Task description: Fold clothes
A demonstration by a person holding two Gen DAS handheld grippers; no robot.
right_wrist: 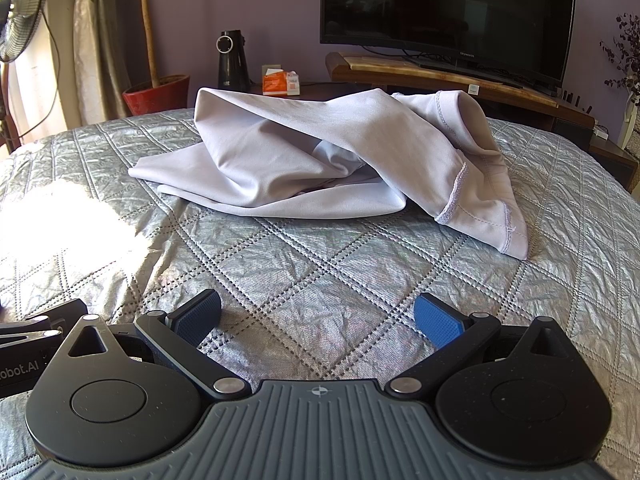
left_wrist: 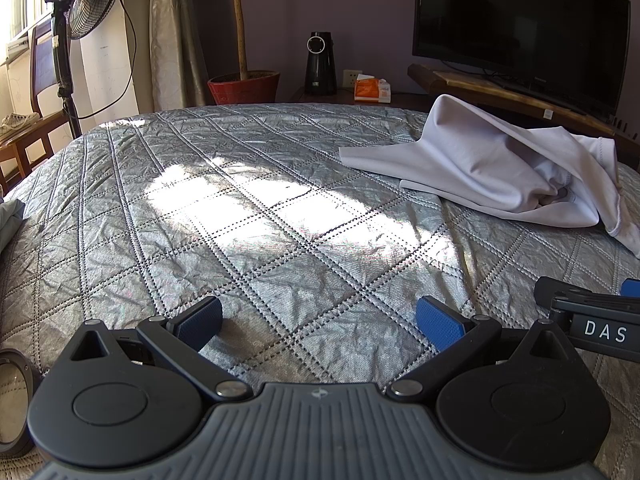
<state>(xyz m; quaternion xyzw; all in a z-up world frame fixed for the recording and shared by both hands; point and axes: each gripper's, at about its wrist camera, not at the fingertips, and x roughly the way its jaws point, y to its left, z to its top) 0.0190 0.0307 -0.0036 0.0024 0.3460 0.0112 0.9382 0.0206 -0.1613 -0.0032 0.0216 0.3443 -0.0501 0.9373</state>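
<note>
A crumpled pale-lilac garment (right_wrist: 320, 160) lies on the quilted silver bedspread (right_wrist: 320, 272). Left gripper (left_wrist: 320, 320) and right gripper (right_wrist: 318, 318) hover apart from it — jaws spread, empty.

Both cams sit low, just above the bedspread (left_wrist: 280, 216), looking forward along their own spread fingers toward the far wall. Left view faces mostly open quilt, with the garment (left_wrist: 492, 164) off to its right and the fan (left_wrist: 86, 0) at left. Right view sits nearer the garment (right_wrist: 320, 160), almost dead ahead. Both catch the TV (right_wrist: 448, 8), plant pot (right_wrist: 156, 94) and tissue box (right_wrist: 280, 83).
</note>
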